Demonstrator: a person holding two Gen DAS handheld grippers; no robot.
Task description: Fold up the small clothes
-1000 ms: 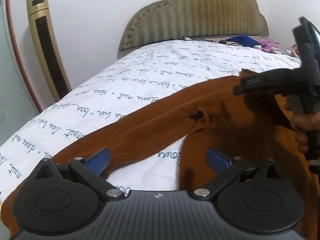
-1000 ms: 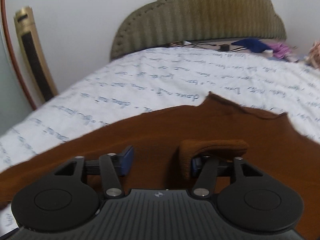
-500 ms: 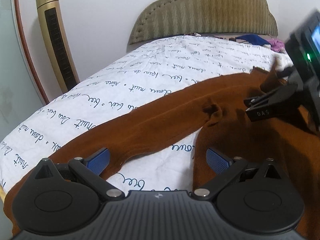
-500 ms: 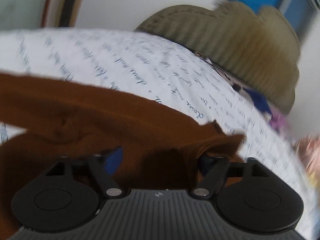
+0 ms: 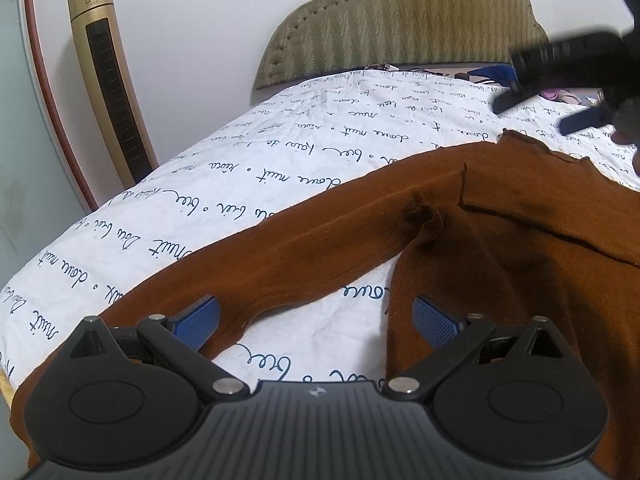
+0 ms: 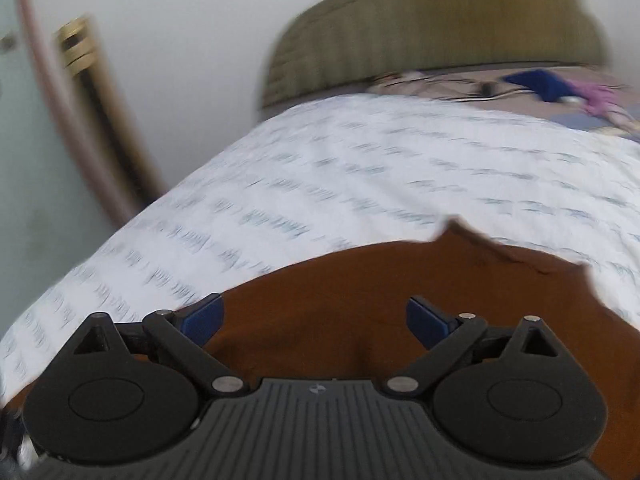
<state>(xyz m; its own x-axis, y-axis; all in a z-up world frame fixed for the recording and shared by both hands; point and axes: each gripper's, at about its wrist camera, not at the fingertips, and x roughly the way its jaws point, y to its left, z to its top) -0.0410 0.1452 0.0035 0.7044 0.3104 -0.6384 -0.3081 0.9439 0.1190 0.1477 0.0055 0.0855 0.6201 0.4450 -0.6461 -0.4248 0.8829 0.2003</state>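
Note:
A brown knit sweater point(image 5: 500, 216) lies flat on a white bed sheet with blue script. Its left sleeve point(image 5: 288, 260) runs toward the lower left, and its right side is folded over the body with a visible edge. My left gripper point(image 5: 316, 322) is open and empty, low over the sleeve and the sheet. My right gripper point(image 6: 314, 318) is open and empty above the sweater point(image 6: 360, 280); that view is blurred. In the left wrist view the right gripper point(image 5: 560, 96) hangs above the sweater's far right, open.
A padded olive headboard point(image 5: 400, 32) stands at the far end of the bed. A gold tower fan point(image 5: 108, 80) stands at the left by the wall. Blue and pink clothes point(image 6: 560, 88) and cables lie near the headboard. The sheet point(image 5: 280, 152) beyond the sweater is bare.
My right gripper has let go of the brown fold it carried across the body, opened, and lifted away. My left gripper stays open and has barely moved.

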